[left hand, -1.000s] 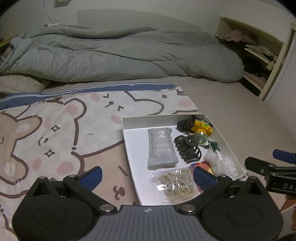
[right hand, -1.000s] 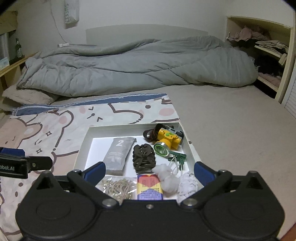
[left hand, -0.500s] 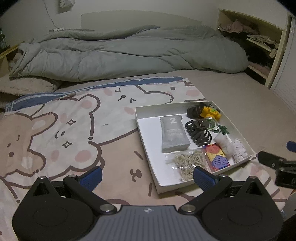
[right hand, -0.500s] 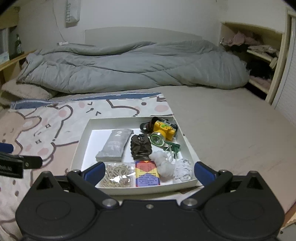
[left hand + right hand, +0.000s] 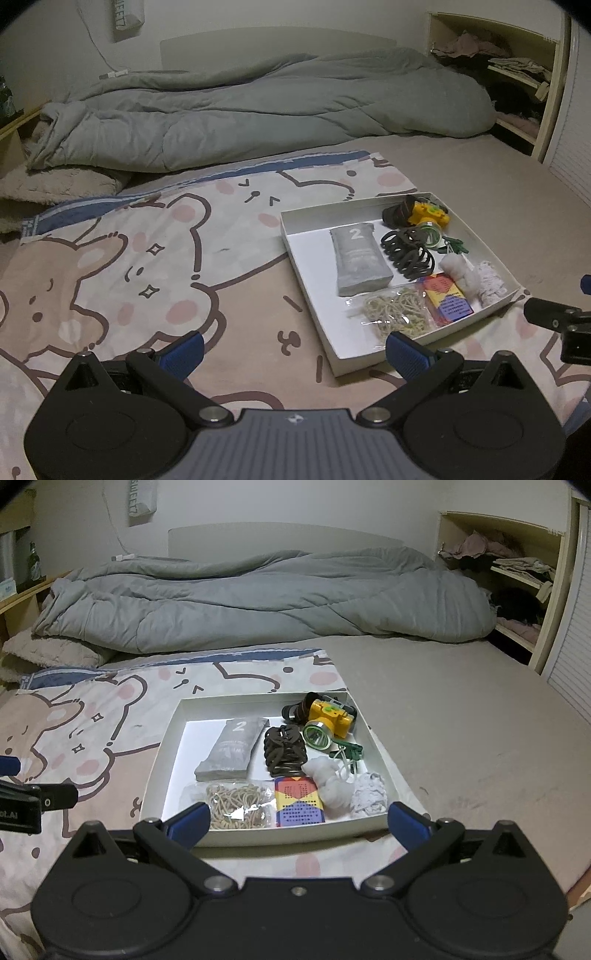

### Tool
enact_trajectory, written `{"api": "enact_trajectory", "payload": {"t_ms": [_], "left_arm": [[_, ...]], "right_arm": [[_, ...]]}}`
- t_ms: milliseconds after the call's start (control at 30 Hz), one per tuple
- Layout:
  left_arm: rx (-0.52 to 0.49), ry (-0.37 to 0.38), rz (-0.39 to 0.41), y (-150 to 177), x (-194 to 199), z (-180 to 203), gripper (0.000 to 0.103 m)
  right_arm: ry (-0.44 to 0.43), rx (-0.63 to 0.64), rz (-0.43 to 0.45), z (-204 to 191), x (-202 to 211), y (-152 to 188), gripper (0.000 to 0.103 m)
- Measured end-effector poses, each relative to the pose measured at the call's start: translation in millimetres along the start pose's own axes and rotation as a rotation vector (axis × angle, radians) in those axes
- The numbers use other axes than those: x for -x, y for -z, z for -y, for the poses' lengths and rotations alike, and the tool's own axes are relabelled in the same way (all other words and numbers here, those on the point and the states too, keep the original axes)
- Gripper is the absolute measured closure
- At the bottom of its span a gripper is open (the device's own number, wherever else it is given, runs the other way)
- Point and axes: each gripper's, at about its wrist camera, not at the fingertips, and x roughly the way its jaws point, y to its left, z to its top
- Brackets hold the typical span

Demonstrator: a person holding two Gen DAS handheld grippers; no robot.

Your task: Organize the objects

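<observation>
left wrist view, both hand-held grippers (image 5: 293, 345) (image 5: 297, 821) pulled back from white tray (image 5: 334, 356), fingers spread, empty

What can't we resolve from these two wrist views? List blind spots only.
- Print on the grey pouch: only the "2" reads in either view; smaller text is blurred.
- Near edge of the rubber band bag: right wrist view, hidden by the right gripper finger.
- Left gripper: right wrist view, cut off by the frame edge.
- Shelf contents: both views, dark and small.
</observation>
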Motion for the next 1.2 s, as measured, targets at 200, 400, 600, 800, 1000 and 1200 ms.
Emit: {"api": "enact_trajectory", "payload": {"t_ms": [200,400,600,800,1000,1200], "left_arm": [[0.002,-0.009,0.001,-0.3,-0.7,0.0,0.0],[0.01,-0.007,-0.002,-0.1,-1.1,-2.1,0.0],[0.019,-0.007,-0.01,0.2,-3.0,-2.5,0.0],[0.019,-0.008,-0.011,0.6,-2.8,-3.1,0.0],[0.016,-0.004,-0.01,1.1,-1.8,-1.8,0.0],[0.018,-0.005,-0.009,1.4,-1.3,-2.0,0.0]], "right_arm": [[0.002,-0.002,-0.004,0.4,-1.9,-0.8,0.0],[-0.009,-0.008,-0.007,0.6,-2.2,-0.1,0.0],[-0.008,-0.011,-0.009,-0.4,-2.3,0.0,0.0],[-0.011,-0.016,-0.014,-0.6,-2.5,0.2,0.0],[-0.013,-0.015,-0.014,-0.3,-2.9,0.0,0.0],[-0.013,-0.017,-0.014,0.4,-3.3,0.6,0.0]]}}
